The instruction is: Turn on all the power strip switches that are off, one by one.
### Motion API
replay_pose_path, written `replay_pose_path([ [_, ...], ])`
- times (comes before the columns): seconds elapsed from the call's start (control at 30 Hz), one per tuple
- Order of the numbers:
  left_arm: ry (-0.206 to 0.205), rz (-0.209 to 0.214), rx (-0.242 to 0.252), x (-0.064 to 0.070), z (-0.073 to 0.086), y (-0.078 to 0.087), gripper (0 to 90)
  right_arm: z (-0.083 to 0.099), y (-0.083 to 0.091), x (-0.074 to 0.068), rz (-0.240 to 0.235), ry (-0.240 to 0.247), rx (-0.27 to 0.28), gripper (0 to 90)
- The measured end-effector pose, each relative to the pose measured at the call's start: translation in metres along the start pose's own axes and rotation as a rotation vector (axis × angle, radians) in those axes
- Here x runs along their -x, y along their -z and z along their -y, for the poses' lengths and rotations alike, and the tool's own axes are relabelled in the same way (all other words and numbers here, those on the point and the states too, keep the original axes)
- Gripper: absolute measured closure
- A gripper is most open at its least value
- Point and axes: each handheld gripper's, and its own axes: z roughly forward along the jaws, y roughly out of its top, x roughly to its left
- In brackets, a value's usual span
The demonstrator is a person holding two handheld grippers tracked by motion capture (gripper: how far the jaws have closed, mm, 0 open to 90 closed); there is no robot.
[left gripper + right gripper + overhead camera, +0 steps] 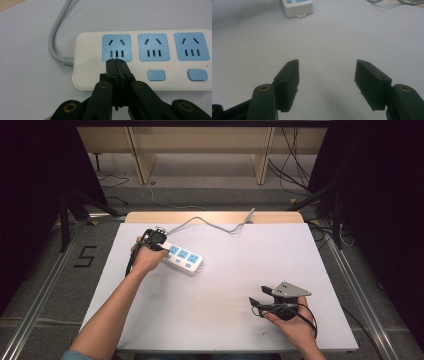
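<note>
Pressing with jaws together, the left gripper (115, 61) sets its tips on the white power strip (142, 60), at the lower edge of the first blue socket (116, 47), where that socket's switch would sit. To the right of the tips, two blue switches (156, 75) lie beneath the other sockets, each with a small red light above it. Judged from this, the first switch is being worked and the other two remain. Beyond the tips, the grey cord (56, 32) leaves the strip. The right gripper (257, 296), jaws apart and empty, rests on the counter (225, 290) well apart from the strip.
</note>
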Motion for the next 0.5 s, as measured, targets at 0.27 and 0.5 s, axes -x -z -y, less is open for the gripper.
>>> replay_pose_path([
  [0.27,0.001,0.0,-0.009,0.0006,-0.0005,-0.003,89.7,0.0002,-0.0001,0.0002,0.001,-0.001,-0.001,37.4],
  [0.5,-0.001,0.001,-0.013,0.0015,-0.0017,-0.0041,89.7,0.0003,-0.0002,0.0,-0.001,-0.002,-0.004,37.3],
])
